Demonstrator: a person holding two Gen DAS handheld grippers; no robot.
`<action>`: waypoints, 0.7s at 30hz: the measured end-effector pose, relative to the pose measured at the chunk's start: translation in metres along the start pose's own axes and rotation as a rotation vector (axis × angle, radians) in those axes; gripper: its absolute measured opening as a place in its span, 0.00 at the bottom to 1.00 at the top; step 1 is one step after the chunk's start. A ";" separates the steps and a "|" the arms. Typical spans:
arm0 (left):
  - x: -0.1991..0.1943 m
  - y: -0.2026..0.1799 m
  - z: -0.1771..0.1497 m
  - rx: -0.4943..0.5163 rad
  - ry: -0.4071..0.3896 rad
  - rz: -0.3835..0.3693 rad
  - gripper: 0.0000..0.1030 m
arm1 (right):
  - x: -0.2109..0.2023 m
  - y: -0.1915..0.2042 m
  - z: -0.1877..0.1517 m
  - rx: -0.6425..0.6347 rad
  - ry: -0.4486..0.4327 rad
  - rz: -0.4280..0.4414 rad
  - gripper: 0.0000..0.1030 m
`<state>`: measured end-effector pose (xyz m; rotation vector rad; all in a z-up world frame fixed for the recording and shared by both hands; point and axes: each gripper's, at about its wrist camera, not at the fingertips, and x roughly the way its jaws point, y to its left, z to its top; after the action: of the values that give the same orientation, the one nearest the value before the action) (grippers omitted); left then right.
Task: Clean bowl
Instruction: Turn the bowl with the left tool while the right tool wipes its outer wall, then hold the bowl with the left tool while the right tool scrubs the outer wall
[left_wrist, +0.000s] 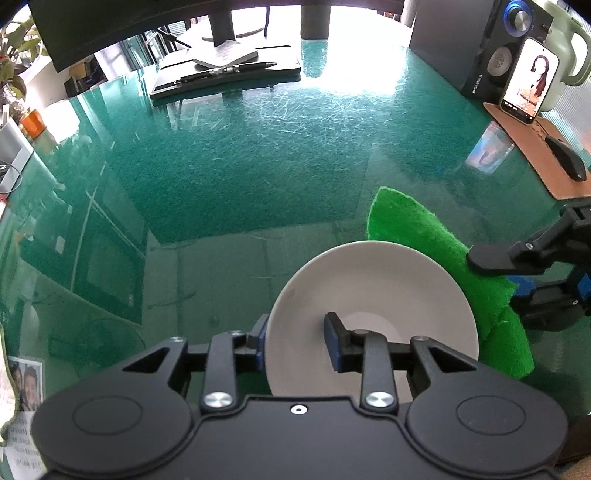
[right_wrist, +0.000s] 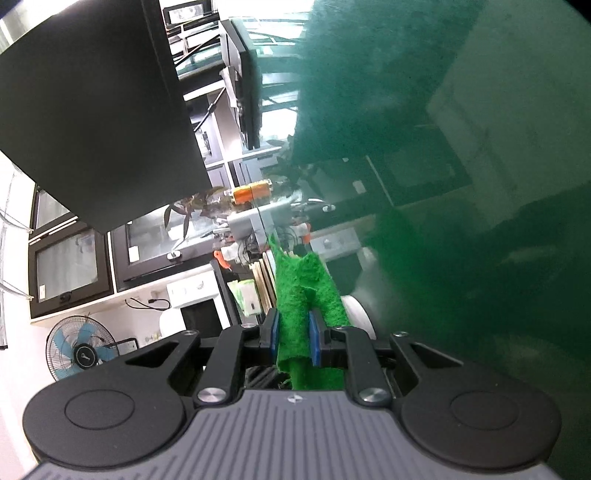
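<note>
A white bowl (left_wrist: 373, 314) stands on a green glass-topped counter (left_wrist: 240, 166) as a person working two tools prepares to wipe it. The left hand-held gripper (left_wrist: 295, 341) reaches down over the near rim, one blue-padded finger (left_wrist: 260, 343) outside the wall and the other inside the basin; the gap between them looks wider than the thin wall, so whether the pads are pressing on it cannot be told from this view. Straddling the rim this way appears meant to pin the bowl so that it does not slide on the slick glass once rubbing begins.

The right hand-held gripper (right_wrist: 293, 341) comes in nearly level from the bowl's right side, its jaws drawn close and clamped on a folded green scouring cloth (right_wrist: 306, 291). The cloth (left_wrist: 443, 258) stands up past the fingertips and hangs against the bowl's right-hand rim, so that soft fabric rather than hard plastic would meet the glaze. In the right wrist view only a sliver of the bowl (right_wrist: 356, 314) shows beyond the cloth.

A phone (left_wrist: 528, 81) propped against a speaker (left_wrist: 495, 55), a mouse (left_wrist: 567, 158) on its mat and a notebook with pen (left_wrist: 229, 68) sit well apart from the work, at the counter's far edges. The basin looks unmarked, and the wiping itself seems not yet started
</note>
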<state>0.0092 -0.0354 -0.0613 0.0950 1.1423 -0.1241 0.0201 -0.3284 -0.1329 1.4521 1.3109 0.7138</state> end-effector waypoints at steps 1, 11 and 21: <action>0.000 0.000 0.000 0.001 0.000 0.001 0.30 | 0.004 0.001 0.003 0.001 -0.010 0.000 0.17; -0.001 -0.003 -0.001 0.001 -0.003 0.005 0.31 | 0.044 0.021 0.017 -0.049 0.004 0.035 0.17; -0.001 -0.003 -0.003 0.002 -0.010 0.003 0.31 | -0.002 0.004 -0.003 -0.018 -0.030 0.041 0.10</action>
<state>0.0060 -0.0379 -0.0612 0.0978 1.1316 -0.1225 0.0180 -0.3294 -0.1282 1.4740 1.2524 0.7265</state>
